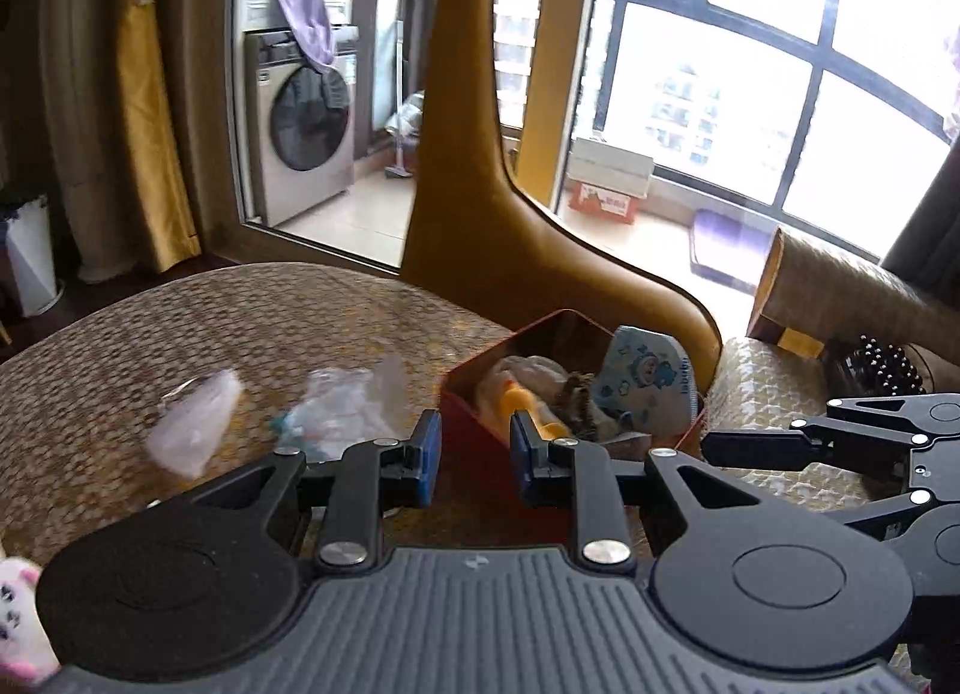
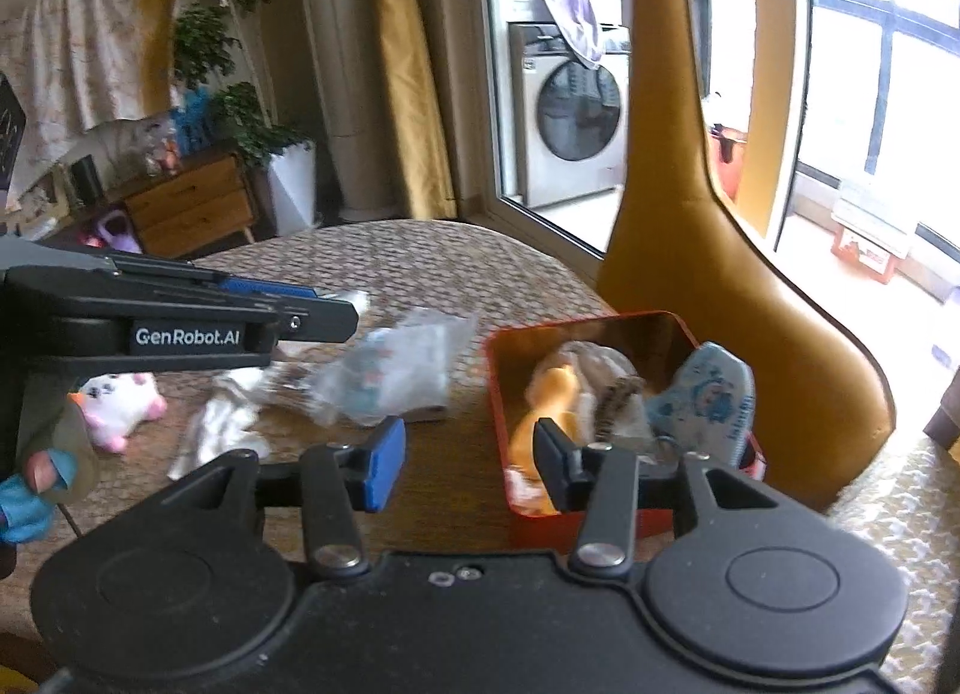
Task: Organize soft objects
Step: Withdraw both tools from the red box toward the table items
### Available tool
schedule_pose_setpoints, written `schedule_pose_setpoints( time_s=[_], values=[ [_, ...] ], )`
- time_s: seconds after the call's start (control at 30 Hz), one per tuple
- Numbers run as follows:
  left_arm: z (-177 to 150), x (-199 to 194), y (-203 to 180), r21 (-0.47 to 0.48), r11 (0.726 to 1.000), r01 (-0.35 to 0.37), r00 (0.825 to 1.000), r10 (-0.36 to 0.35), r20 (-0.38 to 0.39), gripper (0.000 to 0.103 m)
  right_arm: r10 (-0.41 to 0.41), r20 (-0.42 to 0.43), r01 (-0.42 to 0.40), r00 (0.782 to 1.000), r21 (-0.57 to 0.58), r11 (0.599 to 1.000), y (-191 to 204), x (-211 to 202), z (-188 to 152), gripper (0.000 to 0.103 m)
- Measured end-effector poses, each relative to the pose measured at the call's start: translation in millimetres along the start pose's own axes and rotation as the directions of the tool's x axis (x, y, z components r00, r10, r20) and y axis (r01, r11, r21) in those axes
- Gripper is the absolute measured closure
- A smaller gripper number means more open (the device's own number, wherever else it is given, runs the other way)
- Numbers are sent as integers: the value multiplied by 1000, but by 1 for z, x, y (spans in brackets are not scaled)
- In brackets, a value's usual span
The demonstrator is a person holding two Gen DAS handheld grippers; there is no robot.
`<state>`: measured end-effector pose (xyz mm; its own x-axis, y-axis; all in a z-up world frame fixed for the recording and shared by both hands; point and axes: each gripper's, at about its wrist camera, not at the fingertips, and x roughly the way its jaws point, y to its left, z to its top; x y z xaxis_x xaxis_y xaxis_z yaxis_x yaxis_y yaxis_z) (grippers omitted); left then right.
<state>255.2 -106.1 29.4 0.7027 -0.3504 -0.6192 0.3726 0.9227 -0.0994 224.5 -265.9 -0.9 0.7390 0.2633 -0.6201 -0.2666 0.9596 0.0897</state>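
Observation:
A red tin (image 1: 474,424) (image 2: 497,388) stands on the woven table cloth, holding an orange plush (image 2: 552,394), a blue printed cloth (image 1: 645,376) (image 2: 702,400) and a striped piece. My left gripper (image 1: 477,457) (image 2: 342,310) hovers at the tin's near-left corner, its blue pads apart with nothing between them. My right gripper (image 2: 468,466) (image 1: 720,445) hangs over the tin's near-left edge, open and empty. On the table to the left lie a clear plastic bag (image 1: 342,412) (image 2: 390,376), a white cloth (image 2: 222,430) and a pink-and-white plush (image 2: 120,403) (image 1: 15,622).
A tan leather chair back (image 1: 474,202) (image 2: 720,274) rises just behind the tin. A second clear bag (image 1: 192,424) lies on the table (image 1: 180,322). A hairbrush (image 1: 876,370) and a cardboard roll (image 1: 840,298) sit to the right. A gloved hand (image 2: 30,490) holds the left gripper.

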Motion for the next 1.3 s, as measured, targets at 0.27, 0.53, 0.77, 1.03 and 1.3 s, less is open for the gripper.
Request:
schedule_pose_setpoints(
  time_s=[0.27, 0.53, 0.77, 1.03, 1.3],
  values=[
    [-26, -34, 39, -25, 999, -47, 999, 47, 1, 79, 60, 16, -59, 998, -37, 998, 42, -5, -1, 53],
    [-56, -64, 76, -79, 995, -65, 998, 65, -2, 79, 114, 8, -113, 993, -46, 993, 71, -1, -9, 49],
    [-88, -82, 98, -110, 989, -98, 995, 97, -10, 39, 147, -10, -148, 989, -65, 987, 91, 2, -26, 44],
    [-117, -85, 109, -102, 982, -158, 987, 158, -8, 26, 156, -26, -158, 987, -70, 985, 102, 15, -28, 35],
    [-128, -66, 125, -150, 971, -184, 983, 184, -18, 19, 134, -38, -136, 990, -64, 989, 95, 44, -15, 18]
  ],
)
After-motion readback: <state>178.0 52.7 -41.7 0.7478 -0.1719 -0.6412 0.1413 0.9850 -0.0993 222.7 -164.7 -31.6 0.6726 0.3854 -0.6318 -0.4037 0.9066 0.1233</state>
